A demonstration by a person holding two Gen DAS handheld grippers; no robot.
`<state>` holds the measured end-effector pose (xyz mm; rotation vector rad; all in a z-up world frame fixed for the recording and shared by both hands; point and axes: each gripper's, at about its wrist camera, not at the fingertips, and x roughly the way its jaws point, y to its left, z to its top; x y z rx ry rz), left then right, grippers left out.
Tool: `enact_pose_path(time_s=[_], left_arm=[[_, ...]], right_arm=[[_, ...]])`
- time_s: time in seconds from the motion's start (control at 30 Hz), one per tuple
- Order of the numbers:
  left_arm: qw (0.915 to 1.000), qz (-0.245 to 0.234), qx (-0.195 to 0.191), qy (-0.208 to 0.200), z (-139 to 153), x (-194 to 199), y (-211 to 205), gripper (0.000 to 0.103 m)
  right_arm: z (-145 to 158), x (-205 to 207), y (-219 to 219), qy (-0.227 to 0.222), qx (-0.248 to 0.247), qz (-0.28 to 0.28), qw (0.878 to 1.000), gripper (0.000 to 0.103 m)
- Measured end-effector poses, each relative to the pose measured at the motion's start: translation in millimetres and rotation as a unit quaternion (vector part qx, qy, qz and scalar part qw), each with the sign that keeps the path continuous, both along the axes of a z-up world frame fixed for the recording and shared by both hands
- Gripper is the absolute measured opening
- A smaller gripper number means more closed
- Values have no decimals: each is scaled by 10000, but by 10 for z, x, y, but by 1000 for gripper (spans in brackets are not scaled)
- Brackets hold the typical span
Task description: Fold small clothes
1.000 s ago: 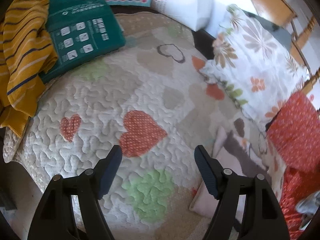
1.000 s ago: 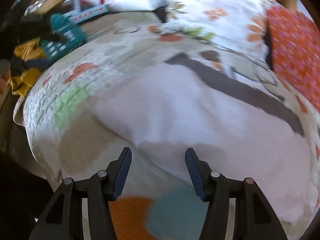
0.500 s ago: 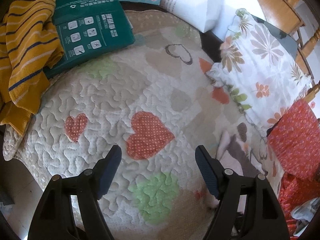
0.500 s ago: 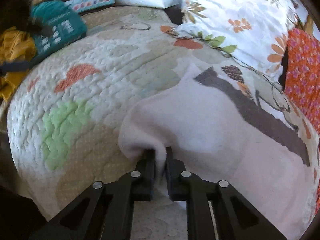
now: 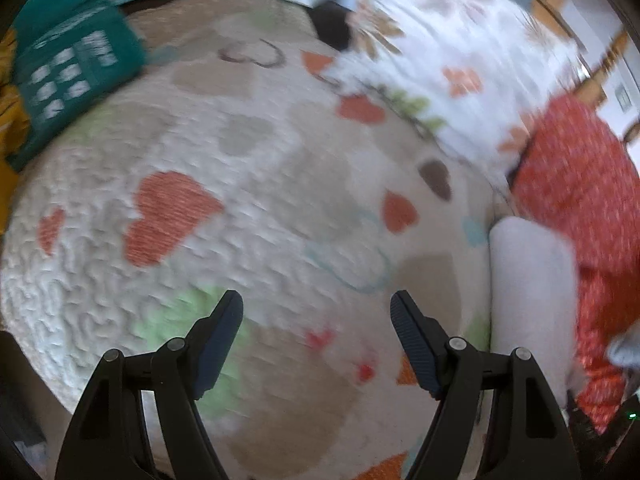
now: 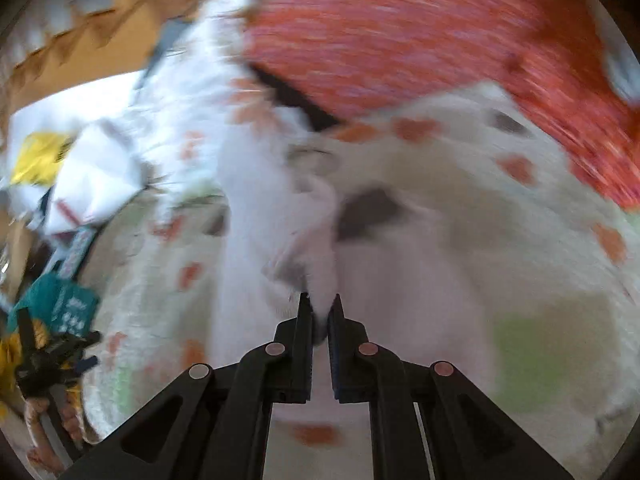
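The pale pink garment (image 6: pixel 280 216), bunched and blurred, hangs pinched between the right gripper (image 6: pixel 320 312) jaws.

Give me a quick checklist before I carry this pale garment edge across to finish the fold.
1. Right tongs shut on the pale garment: ok, cloth is pinched between the pads.
2. Left tongs free to help: ok, open with only the heart quilt beneath.
3. Garment lying flat for a clean fold: cannot tell, both views are blurred.
4. Landing area on the quilt bare: ok in the left wrist view.
5. Red patterned fabric apart from the garment: not ok, it lies right beside it.
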<state>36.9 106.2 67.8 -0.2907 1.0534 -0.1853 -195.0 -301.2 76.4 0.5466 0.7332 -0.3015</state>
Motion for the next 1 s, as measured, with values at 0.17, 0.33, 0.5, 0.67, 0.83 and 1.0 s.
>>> enact_pose_path(time_s=[0.17,0.33,0.5,0.67,0.83,1.0], left_arm=[[9983,-467,328,83,-153,-108,-506,75],[9945,-911,506,146,-262,-207,-904,75],[9874,-1457,608,80,-305,-310,-1362,75],[9786,-1952,657,0,-326,-409,-1786,75],[9697,-2415,364,102,-403,-400,-2163,75],[9746,-2137,-474,469,-594,-40,-2235,89]], right_arm=[[-551,-338,-398,528,574,-397,9962,7],[-532,-285,-332,581,326,-56,9978,10],[-356,-391,-330,675,-128,-216,9974,17],[48,-581,-480,187,-642,-805,9945,24],[94,-27,-611,216,-243,-128,9994,51],[-251,369,-880,329,367,-120,9987,59]])
